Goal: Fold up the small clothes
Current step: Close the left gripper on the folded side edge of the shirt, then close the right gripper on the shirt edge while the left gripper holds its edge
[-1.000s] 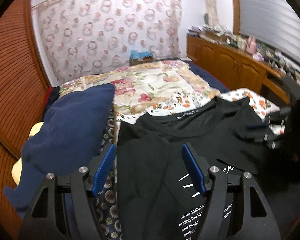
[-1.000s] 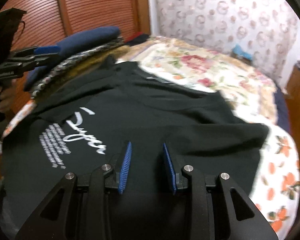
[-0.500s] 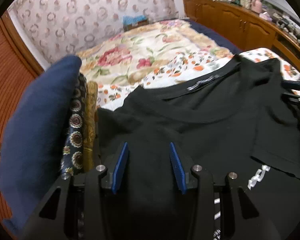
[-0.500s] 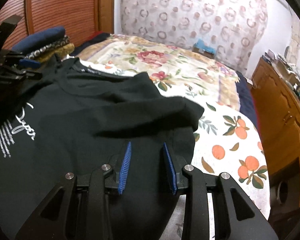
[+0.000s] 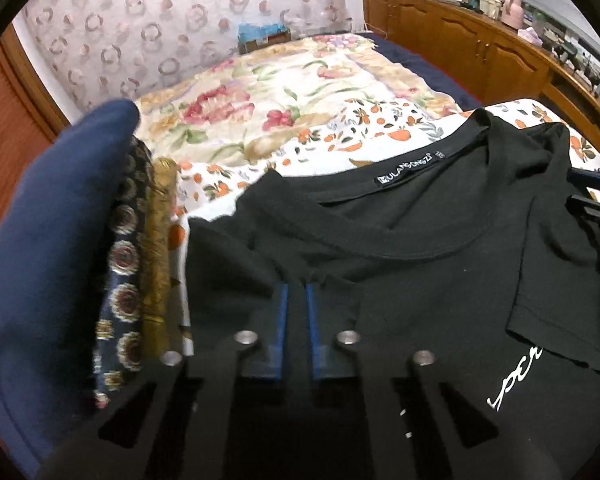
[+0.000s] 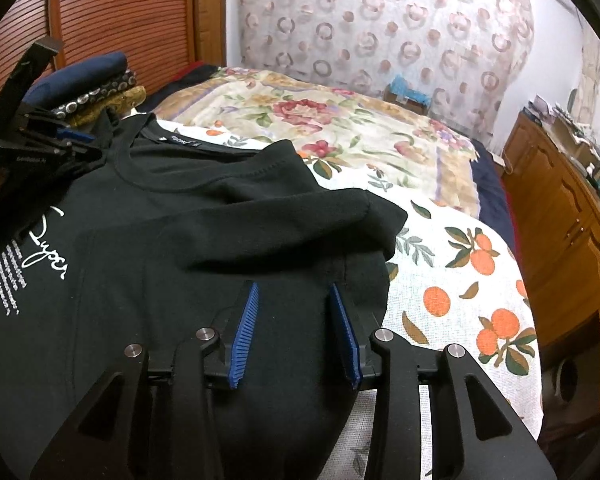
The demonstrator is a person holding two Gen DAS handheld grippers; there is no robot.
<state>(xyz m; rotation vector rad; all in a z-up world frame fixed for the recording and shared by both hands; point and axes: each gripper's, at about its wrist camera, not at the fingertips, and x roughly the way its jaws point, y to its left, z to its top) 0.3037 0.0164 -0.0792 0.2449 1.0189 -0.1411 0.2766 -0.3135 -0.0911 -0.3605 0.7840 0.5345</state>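
The lower part of the black T-shirt [image 5: 440, 240] is cut off by the bottom edge and covered by the left gripper [image 5: 295, 292]. Its white print [image 6: 16, 268] is too small to be read. The items on the wooden cabinet [image 5: 500, 40] are blurred, and the blue box [image 5: 262, 34] cannot be identified.

Floral bedspread [image 5: 284, 92] covering the bed; blue box [image 5: 263, 33] sitting by the patterned curtain [image 6: 380, 20]; wooden cabinet [image 6: 572, 248] standing alongside, carrying clutter [image 5: 500, 0].
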